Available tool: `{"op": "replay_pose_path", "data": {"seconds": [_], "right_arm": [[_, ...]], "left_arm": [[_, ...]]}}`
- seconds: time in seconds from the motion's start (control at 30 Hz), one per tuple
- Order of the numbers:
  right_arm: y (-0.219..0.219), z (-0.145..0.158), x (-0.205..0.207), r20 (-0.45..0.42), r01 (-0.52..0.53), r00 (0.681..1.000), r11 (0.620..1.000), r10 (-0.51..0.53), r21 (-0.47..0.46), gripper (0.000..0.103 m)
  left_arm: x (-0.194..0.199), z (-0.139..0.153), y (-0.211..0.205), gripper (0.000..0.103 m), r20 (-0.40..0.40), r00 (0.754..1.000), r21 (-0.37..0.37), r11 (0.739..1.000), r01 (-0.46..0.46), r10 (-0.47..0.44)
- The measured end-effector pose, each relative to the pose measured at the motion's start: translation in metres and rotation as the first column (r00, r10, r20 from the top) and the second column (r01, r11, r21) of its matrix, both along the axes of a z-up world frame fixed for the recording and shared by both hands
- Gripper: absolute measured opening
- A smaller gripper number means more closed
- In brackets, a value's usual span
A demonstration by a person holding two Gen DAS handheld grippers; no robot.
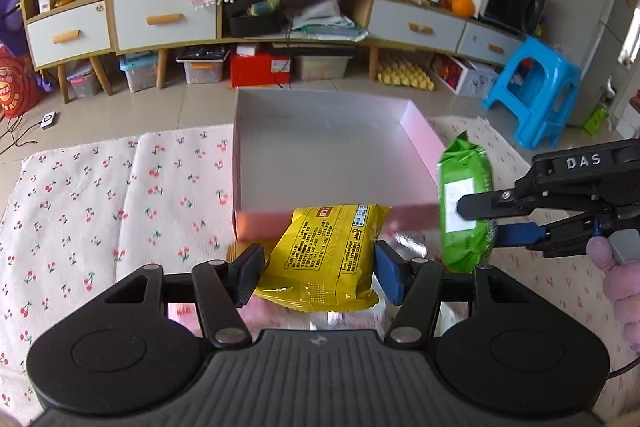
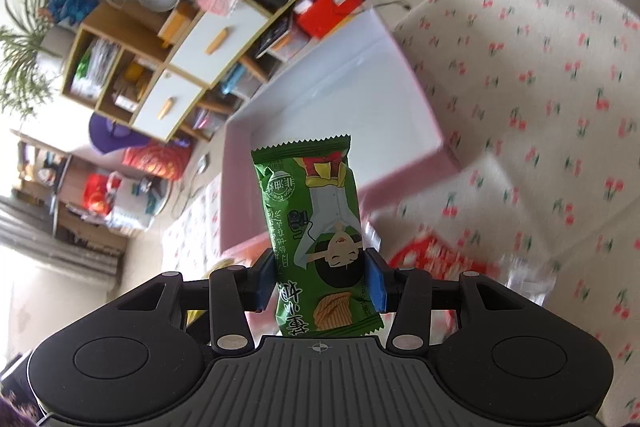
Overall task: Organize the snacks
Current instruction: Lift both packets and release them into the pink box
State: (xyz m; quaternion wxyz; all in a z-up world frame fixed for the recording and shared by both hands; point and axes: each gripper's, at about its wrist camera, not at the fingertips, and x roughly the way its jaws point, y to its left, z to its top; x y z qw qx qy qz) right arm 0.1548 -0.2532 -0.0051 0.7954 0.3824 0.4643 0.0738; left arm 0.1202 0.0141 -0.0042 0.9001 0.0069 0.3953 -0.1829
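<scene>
Two snack packets are in hand and none lies in the pink box [image 1: 332,155], whose floor shows bare. Left gripper [image 1: 318,273] is clamped on the yellow packet [image 1: 326,255] at the box's near edge. Right gripper [image 2: 320,281] is clamped on the green packet [image 2: 318,227], above the box's near right corner. Remaining, by judgement: deposit both; further packets lie blurred on the cherry-print cloth [image 1: 100,195].

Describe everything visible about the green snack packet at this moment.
The green snack packet is a glossy foil-like pouch with crimped, zigzag ends, printed with a cartoon figure, a chip picture and text that reads upside down in the right wrist view. Its back, seen from the left wrist view, carries a white label. It is sealed and puffy, clamped near one end by the right gripper, lifted off the cloth, beside the pink box, not yet in it.
</scene>
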Motion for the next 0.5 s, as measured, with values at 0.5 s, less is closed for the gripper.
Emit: {"op": "replay_pose_path", "data": {"seconds": [0.5], "right_arm": [[-0.025,-0.024,0.058,0.093,0.100,0.991,0.995,-0.100,0.006,0.045]], "left_arm": [[0.059,-0.032,-0.026,0.056,0.097,0.994,0.103,0.993,-0.060,0.050]]}}
